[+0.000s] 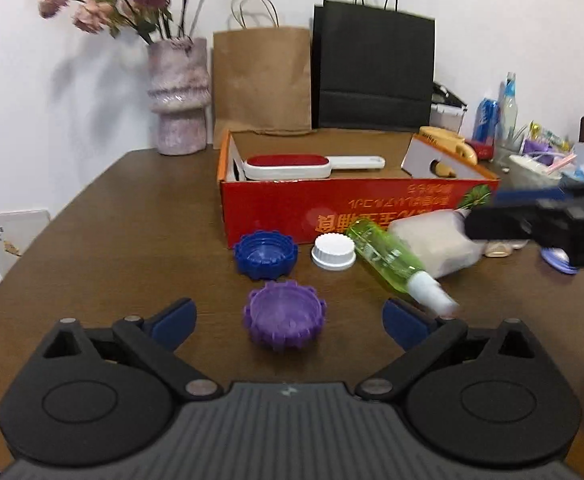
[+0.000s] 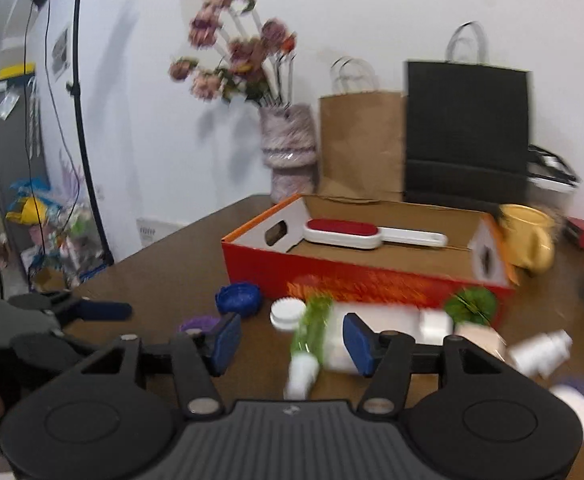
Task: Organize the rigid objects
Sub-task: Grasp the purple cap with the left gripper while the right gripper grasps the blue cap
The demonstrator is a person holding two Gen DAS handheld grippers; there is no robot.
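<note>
Left wrist view: only the lint brush (image 1: 287, 167) lies inside the red box (image 1: 332, 216), while the purple cap (image 1: 284, 317), blue cap (image 1: 265, 254), white cap (image 1: 334, 251) and green bottle (image 1: 388, 258) wait on the worktop (image 1: 111, 240) before it, both the left claw (image 1: 289, 322) and, seemingly, the blurred right claw (image 2: 287, 340) released and empty.

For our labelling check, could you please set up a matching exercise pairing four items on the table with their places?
Things:
1. lint brush
2. purple cap
3. white cap
4. green bottle

Places:
A. lying on its side, partly on a white packet
B. inside the red box
C. between the blue cap and the green bottle
D. nearest the left tool, ahead of its open jaws

Pairs: 1-B, 2-D, 3-C, 4-A
</note>
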